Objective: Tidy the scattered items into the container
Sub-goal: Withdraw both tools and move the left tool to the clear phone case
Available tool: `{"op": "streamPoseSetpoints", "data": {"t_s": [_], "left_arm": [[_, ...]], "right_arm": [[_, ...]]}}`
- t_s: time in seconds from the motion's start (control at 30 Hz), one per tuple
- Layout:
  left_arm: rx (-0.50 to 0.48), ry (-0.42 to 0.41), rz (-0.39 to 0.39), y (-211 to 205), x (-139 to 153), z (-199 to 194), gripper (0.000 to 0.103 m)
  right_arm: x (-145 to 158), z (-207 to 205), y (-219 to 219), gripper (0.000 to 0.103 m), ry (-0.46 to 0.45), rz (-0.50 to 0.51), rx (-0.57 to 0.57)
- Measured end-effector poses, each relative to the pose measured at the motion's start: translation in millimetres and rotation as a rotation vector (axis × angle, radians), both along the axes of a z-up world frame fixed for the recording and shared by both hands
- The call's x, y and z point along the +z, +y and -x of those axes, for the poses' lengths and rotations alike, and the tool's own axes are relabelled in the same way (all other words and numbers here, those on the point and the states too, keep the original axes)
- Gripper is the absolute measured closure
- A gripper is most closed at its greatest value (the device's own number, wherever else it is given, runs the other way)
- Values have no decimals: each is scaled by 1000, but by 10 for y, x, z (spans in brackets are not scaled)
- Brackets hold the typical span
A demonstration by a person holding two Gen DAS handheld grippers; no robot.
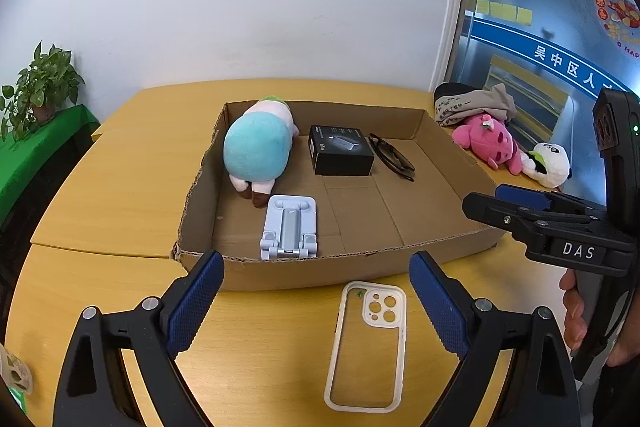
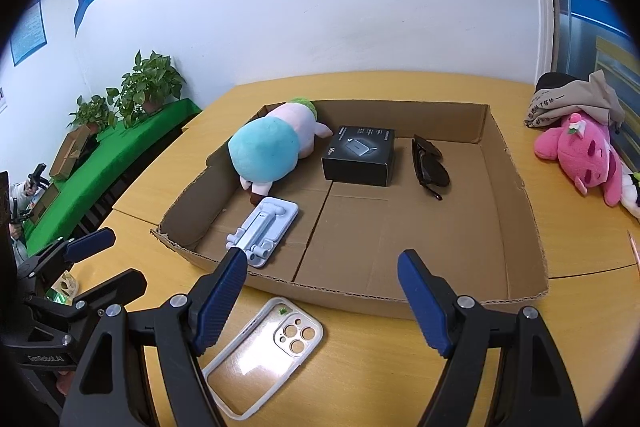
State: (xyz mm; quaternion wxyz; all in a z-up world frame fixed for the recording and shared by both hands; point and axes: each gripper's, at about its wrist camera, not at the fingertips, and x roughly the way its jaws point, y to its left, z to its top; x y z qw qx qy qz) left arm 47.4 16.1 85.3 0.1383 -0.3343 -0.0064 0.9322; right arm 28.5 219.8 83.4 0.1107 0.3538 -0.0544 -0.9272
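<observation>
Lying flat on the yellow counter, the phone case is a clear shell with a milky-white rim and a white camera block pierced by three round holes; it sits face down, just outside the near wall of the cardboard tray.

Beyond the left gripper, the tray already holds, from left to right, a teal-and-white plush toy, a pale blue phone stand lying folded by the near wall, a black box and a pair of dark sunglasses. The right half of the tray floor is bare cardboard, and its low torn walls are open from above. Past the tray's right wall lie a pink plush and a white panda plush against a heap of cloth.

The left gripper's jaws are spread wide with nothing pinched; the case lies on the counter between them, closer to the right finger and touching neither. The right gripper also has its jaws spread and empty; from there the case lies below and left of the gap, partly under the left finger, while the tray's near wall crosses just ahead of both tips.
</observation>
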Motion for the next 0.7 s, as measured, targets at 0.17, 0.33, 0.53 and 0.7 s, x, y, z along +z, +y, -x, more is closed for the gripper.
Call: {"op": "streamPoseSetpoints", "data": {"t_s": [0.17,0.33,0.53,0.7], "left_arm": [[-10,-32,5,28,-139,-45,7],[-27,-94,20,51,-394,-122,7],[-77,-187,37,118,-689,-180,22],[-76,-293,56,140,-993,-127,40]], "right_arm": [[-58,-15,66,25,-16,16,-6],[-113,-10,73,25,-34,35,2],[-376,-69,-58,25,-89,37,73],[-898,-139,-238,26,-218,23,120]]}}
